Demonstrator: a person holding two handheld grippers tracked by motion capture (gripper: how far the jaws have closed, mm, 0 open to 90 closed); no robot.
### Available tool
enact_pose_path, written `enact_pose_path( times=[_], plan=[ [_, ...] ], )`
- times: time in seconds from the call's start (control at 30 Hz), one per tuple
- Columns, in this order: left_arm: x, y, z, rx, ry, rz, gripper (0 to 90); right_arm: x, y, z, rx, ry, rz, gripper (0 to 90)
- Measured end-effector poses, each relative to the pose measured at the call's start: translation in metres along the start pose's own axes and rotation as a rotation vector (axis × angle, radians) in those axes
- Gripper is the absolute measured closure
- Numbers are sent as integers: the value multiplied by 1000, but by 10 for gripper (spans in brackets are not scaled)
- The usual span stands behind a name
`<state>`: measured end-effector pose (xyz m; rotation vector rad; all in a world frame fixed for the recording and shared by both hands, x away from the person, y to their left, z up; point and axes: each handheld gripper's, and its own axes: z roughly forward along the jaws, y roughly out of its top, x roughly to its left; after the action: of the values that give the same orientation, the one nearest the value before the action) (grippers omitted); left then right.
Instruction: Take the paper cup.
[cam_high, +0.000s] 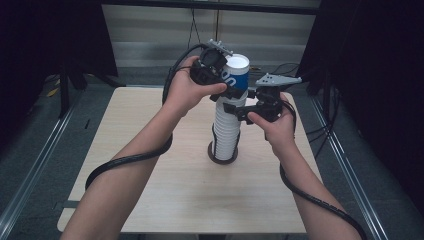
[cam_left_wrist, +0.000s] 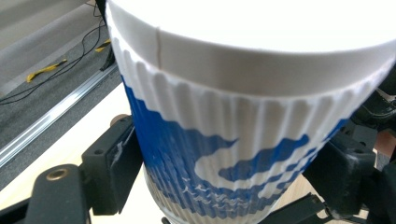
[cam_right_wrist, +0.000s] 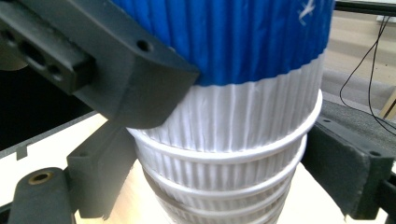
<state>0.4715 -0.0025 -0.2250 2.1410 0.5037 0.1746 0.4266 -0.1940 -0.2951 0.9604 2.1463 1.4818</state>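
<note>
1. Right now the work is at the top of a tall stack of cups (cam_high: 226, 135), which stands on a dark round base (cam_high: 222, 159) near the middle of the wooden table (cam_high: 150, 200). The top cup (cam_high: 236, 75), blue and white with a ribbed wall, sits nested in the stack's upper end.

2. From the stack, the left gripper (cam_high: 227, 86) comes in from about 10 o'clock and the right gripper (cam_high: 242, 111) from about 4 o'clock, just below the left one.

3. In the left gripper view the two black jaws are clamped on the top cup (cam_left_wrist: 243, 154), one at each side of its blue band, below the white rim.

4. In the right gripper view the jaws bracket the white cups under it (cam_right_wrist: 233, 154). The left-hand jaw meets the rims; the right-hand pad sits at the rim edge, so this reads as a narrow hold on the stack, though full contact on that side is hard to confirm.

5. Judging by these grips, the step is either pulling the top cup off or seating it on the stack.

6. To do it well, keep the right gripper steady as the anchor so the tall column does not lean or lift off its base.

7. Move the top cup straight along the stack's axis, toward 12 o'clock overhead if lifting; a slight twist should help break the nesting.

8. Squeeze lightly: the paper wall can crush, and too tight a lower grip may pinch cups together.
</note>
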Motion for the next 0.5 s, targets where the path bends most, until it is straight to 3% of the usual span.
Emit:
enact_pose_path(
  times=[0.5],
  plan=[
    [0,3,-5,-36,3,-23,209,-1,0,0,3,-8,-6,124]
  ],
)
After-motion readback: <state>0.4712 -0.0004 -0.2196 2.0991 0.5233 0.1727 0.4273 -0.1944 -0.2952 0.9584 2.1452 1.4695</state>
